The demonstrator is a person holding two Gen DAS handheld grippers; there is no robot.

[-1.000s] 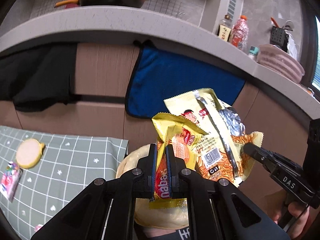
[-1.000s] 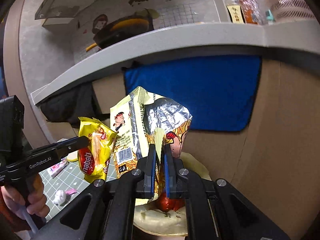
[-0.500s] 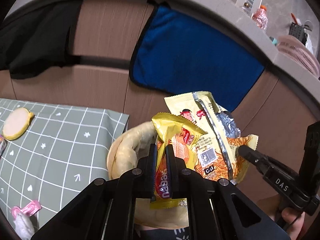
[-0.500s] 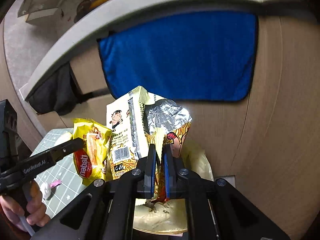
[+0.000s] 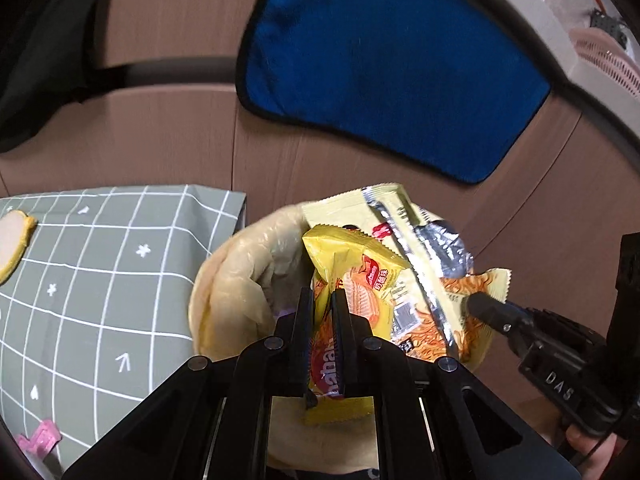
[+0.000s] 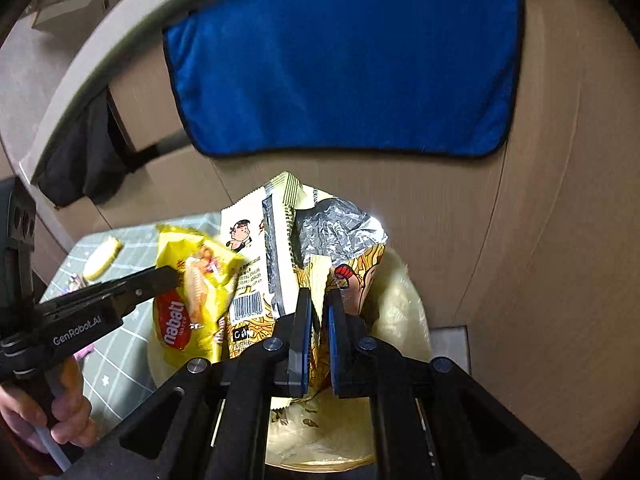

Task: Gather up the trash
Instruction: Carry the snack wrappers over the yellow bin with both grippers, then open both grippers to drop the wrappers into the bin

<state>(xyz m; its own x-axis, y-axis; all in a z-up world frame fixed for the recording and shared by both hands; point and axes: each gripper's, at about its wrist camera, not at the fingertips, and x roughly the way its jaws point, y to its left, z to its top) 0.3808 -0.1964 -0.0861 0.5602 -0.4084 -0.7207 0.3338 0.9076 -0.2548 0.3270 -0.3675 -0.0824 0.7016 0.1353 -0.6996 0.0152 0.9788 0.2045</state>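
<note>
My left gripper (image 5: pixel 322 300) is shut on a yellow Nabati wafer wrapper (image 5: pixel 352 276) and holds it over the open trash bin lined with a pale yellow bag (image 5: pixel 236 280). My right gripper (image 6: pixel 318 300) is shut on a torn yellow noodle packet with a silver inside (image 6: pixel 280 248), held over the same bin (image 6: pixel 400 304). The two wrappers touch side by side. The wafer wrapper (image 6: pixel 192 280) and left gripper (image 6: pixel 168 276) show at the left of the right wrist view. The noodle packet (image 5: pixel 424 272) and right gripper (image 5: pixel 476 304) show at the right of the left wrist view.
A grey checked tablecloth (image 5: pixel 100 272) covers the table left of the bin, with a round yellow-rimmed pad (image 5: pixel 12 248) and a pink scrap (image 5: pixel 40 436) on it. A blue towel (image 5: pixel 380 68) hangs on the brown cabinet front behind. A black cloth (image 6: pixel 88 160) hangs further left.
Both grippers have tilted downward and lowered toward the bin with their wrappers. The countertop and its items have left the view. The bin opening now fills more of both views.
</note>
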